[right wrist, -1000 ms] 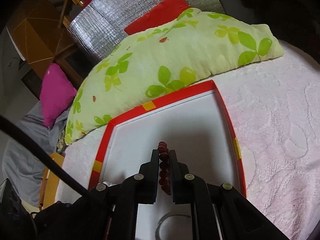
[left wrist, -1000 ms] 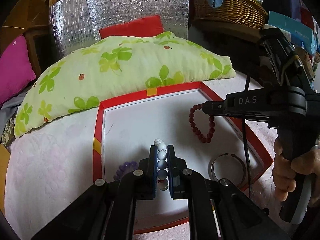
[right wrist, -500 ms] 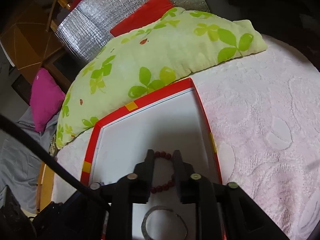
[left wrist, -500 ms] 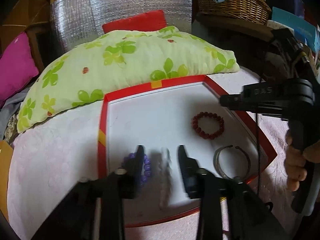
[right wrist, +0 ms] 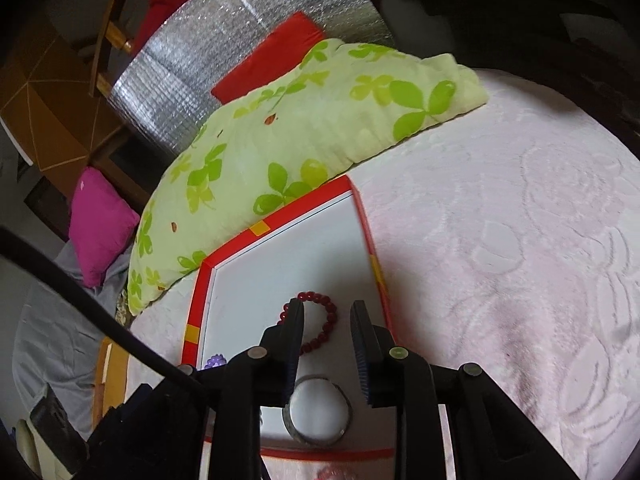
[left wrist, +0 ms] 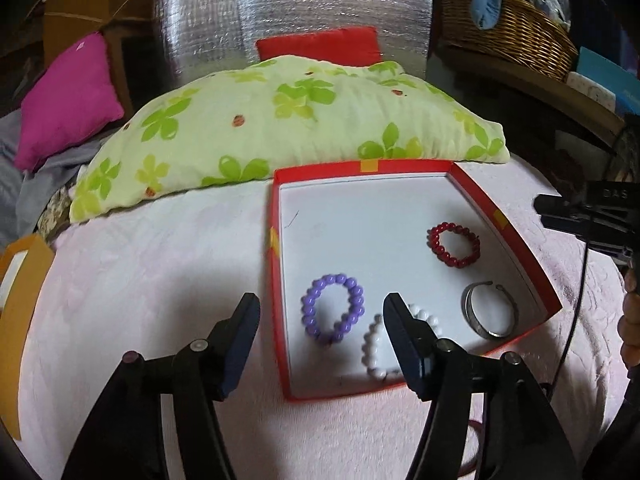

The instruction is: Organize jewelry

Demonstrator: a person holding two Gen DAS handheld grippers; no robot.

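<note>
A red tray (left wrist: 275, 280) with a white floor lies on the pink bedspread. In it are a purple bead bracelet (left wrist: 354, 294), a white bead bracelet (left wrist: 366, 346), a red bead bracelet (left wrist: 437, 246) and a silver bangle (left wrist: 472, 320). My left gripper (left wrist: 322, 300) hovers over the tray's near left corner, its jaws opening wide with nothing gripped. My right gripper (right wrist: 327, 306) is above the red bracelet (right wrist: 331, 314) and the bangle (right wrist: 316, 436), its jaws opening a little and not touching either. Its left finger hides part of the red bracelet.
A green leaf-print pillow (left wrist: 280, 128) lies right behind the tray. Beyond it stand a silver foil panel (left wrist: 300, 12), a red cushion (left wrist: 320, 46), a magenta cushion (left wrist: 68, 96) and a wicker basket (left wrist: 516, 36). Pink bedspread (right wrist: 500, 240) stretches to the tray's right.
My left gripper let go of the white bracelet and my right gripper let go of the red one. Both bracelets now lie in the tray, and both grippers drew back with jaws parted.
</note>
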